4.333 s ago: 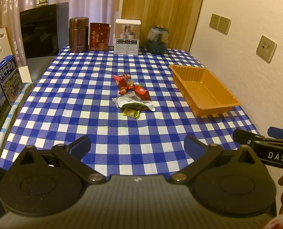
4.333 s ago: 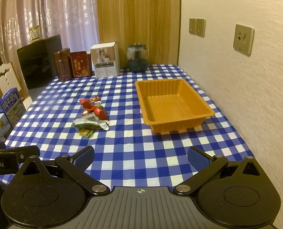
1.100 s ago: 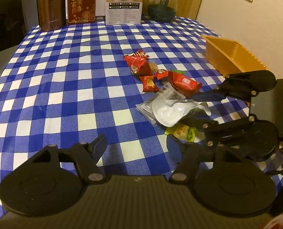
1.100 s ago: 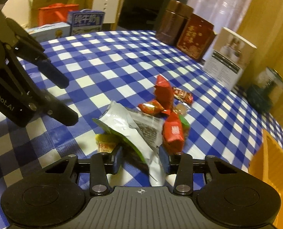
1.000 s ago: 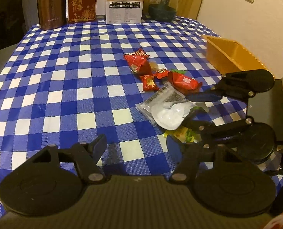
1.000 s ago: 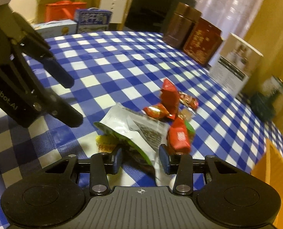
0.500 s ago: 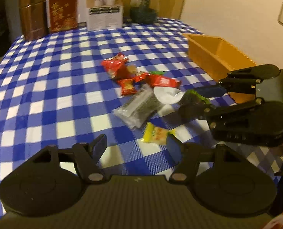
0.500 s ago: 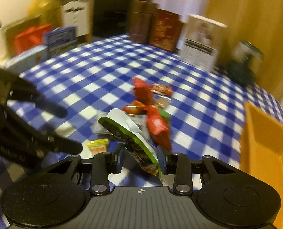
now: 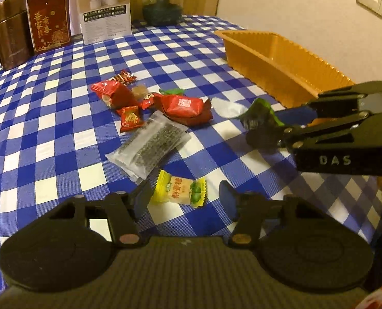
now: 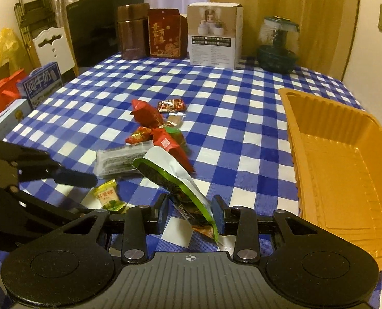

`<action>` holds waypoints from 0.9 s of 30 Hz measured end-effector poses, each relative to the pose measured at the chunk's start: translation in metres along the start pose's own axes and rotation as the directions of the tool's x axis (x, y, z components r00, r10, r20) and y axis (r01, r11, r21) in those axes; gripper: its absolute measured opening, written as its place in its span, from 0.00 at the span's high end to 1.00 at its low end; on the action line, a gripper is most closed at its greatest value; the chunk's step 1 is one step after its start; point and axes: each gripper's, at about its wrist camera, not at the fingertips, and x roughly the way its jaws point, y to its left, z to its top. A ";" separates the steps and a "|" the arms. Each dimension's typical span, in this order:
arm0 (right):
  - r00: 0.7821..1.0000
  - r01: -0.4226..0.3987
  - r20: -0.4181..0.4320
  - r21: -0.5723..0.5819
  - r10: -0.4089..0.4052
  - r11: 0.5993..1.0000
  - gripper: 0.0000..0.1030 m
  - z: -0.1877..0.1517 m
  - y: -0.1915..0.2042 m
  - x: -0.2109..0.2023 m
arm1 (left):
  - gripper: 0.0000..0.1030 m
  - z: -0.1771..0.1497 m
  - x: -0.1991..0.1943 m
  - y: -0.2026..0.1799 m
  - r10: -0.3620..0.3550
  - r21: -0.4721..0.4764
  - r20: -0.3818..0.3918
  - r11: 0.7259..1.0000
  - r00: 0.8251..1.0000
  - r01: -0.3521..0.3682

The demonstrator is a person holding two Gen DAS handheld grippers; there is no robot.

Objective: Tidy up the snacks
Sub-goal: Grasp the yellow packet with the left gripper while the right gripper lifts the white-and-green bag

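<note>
My right gripper (image 10: 191, 212) is shut on a green-and-white snack packet (image 10: 172, 175) and holds it above the checked tablecloth, left of the empty orange tray (image 10: 340, 170). The packet (image 9: 257, 113) and right gripper (image 9: 276, 131) also show in the left wrist view. My left gripper (image 9: 184, 197) is open and low over a yellow candy (image 9: 180, 189), which lies between its fingers. Behind the candy lie a clear packet of dark snack (image 9: 149, 145), red wrapped snacks (image 9: 185, 108) and small candies (image 9: 130, 114).
The orange tray (image 9: 276, 59) lies at the right near the wall. At the table's far edge stand a brown canister (image 10: 133, 34), a red box (image 10: 165, 33), a white box (image 10: 214, 34) and a glass jar (image 10: 278, 49). Milk cartons (image 10: 40, 82) sit off the left edge.
My right gripper closed on the green-and-white packet, lifted it off the pile and carried it right toward the tray. My left gripper moved forward over the yellow candy.
</note>
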 end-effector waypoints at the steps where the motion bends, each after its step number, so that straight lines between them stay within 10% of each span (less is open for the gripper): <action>1: 1.000 -0.001 0.000 0.002 0.001 1.000 0.64 0.000 -0.001 0.001 | 0.52 -0.001 0.002 -0.001 0.004 0.006 -0.004 1.000 1.000 -0.004; 9: 1.000 -0.005 0.002 0.014 0.005 1.000 0.64 0.001 0.001 0.000 | 0.74 0.000 0.003 -0.003 0.021 0.026 0.011 0.999 1.000 -0.021; 27: 0.995 0.016 0.094 0.072 -0.023 0.997 0.64 0.018 0.001 -0.035 | 0.75 0.025 -0.042 -0.015 0.056 -0.025 0.119 0.998 0.991 -0.054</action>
